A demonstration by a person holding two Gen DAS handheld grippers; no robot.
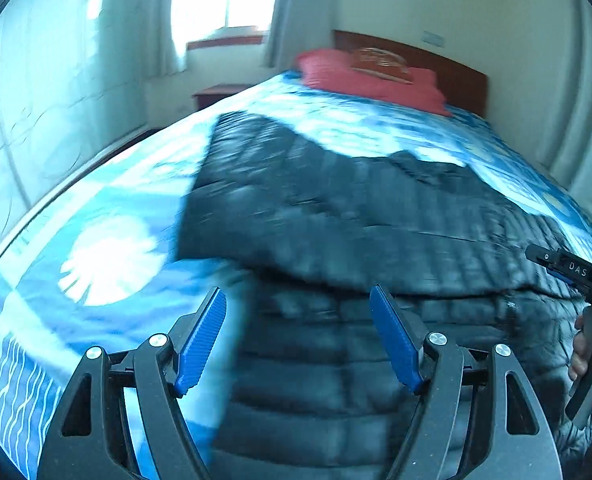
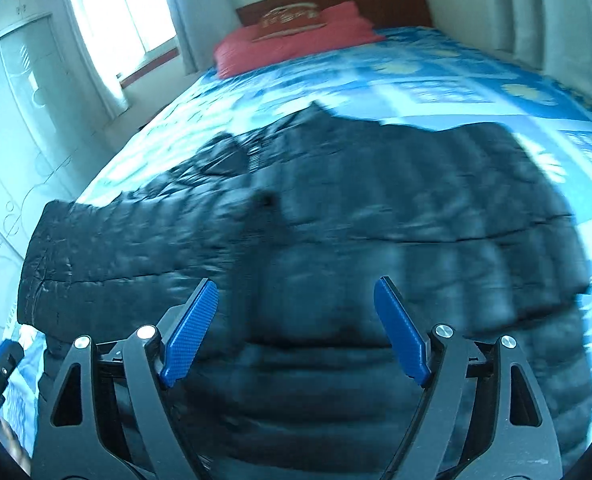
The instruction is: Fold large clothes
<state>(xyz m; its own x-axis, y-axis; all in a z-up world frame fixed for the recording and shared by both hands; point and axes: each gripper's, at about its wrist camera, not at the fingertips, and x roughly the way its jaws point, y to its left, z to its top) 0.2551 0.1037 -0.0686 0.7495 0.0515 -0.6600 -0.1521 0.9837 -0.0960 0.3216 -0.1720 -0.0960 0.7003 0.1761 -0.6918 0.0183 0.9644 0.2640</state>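
Nearest, the left gripper (image 1: 298, 336) and right gripper (image 2: 296, 330) both hover with blue pads spread wide, nothing between them; just beyond lies the black quilted jacket (image 1: 356, 216) — partly folded on the blue patterned bedspread (image 1: 108, 208). It looks puffy, light and slick, so it will likely slide; best pinched at a hem or seam; the red pillow (image 1: 368, 76) lies far beyond the jacket.

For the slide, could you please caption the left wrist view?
Left gripper open and empty above a black quilted jacket laid on a blue patterned bedspread.
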